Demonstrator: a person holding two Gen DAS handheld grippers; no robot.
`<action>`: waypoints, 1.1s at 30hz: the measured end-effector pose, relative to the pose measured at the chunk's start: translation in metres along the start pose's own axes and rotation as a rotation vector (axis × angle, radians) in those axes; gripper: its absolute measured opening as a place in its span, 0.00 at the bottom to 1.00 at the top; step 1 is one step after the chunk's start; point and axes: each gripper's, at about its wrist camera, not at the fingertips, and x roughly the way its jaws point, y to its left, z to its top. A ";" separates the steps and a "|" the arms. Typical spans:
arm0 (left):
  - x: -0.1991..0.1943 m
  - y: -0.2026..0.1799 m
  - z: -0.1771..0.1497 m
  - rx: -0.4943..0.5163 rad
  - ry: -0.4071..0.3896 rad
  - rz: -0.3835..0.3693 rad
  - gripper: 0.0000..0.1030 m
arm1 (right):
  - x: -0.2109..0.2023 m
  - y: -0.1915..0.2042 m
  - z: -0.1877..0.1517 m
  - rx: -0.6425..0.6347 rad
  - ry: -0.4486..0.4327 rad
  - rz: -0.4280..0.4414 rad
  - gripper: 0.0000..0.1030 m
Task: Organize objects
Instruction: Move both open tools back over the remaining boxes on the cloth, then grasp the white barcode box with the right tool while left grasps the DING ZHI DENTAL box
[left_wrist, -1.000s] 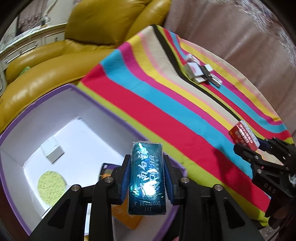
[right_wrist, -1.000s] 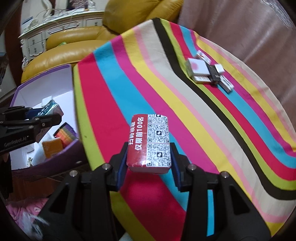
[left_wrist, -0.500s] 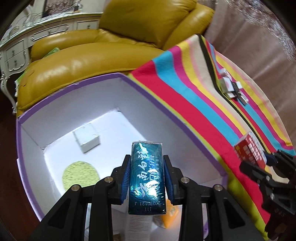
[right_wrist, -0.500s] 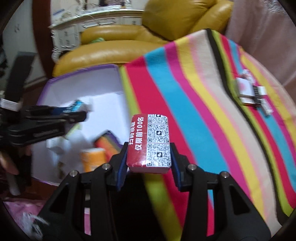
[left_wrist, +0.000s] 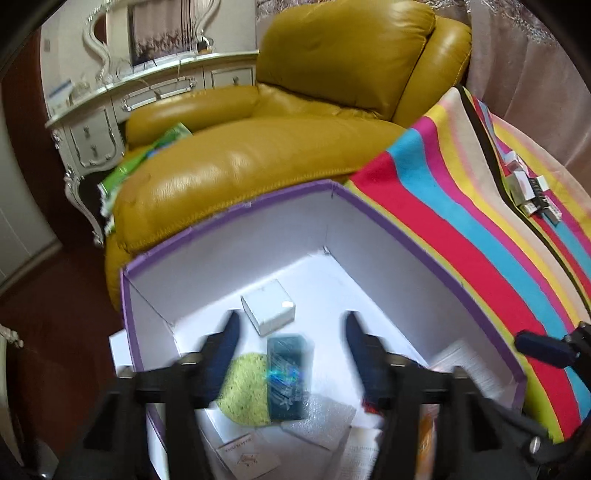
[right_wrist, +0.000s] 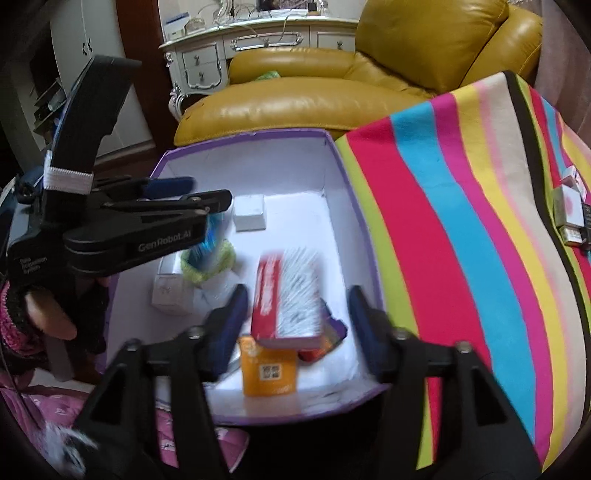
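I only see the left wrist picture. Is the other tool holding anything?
Observer: No. The right tool is open. A red pack, blurred, is between its fingers and touches neither.
Operator: Is that pack over the box?
Observer: Yes, it is over the box, right above an orange carton. I cannot tell if it has landed.
Operator: What does my tool look like from there?
Observer: The left tool shows side-on over the box's left part, with the blue pack a blurred streak just under it.
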 end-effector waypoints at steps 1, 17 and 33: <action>-0.003 -0.006 0.003 0.009 -0.019 -0.005 0.75 | -0.002 -0.005 -0.002 0.008 -0.014 -0.010 0.70; 0.088 -0.335 0.082 0.445 0.106 -0.401 0.88 | -0.035 -0.336 -0.076 0.440 0.067 -0.535 0.82; 0.146 -0.422 0.106 0.531 0.127 -0.370 1.00 | 0.026 -0.522 -0.017 0.357 0.086 -0.572 0.95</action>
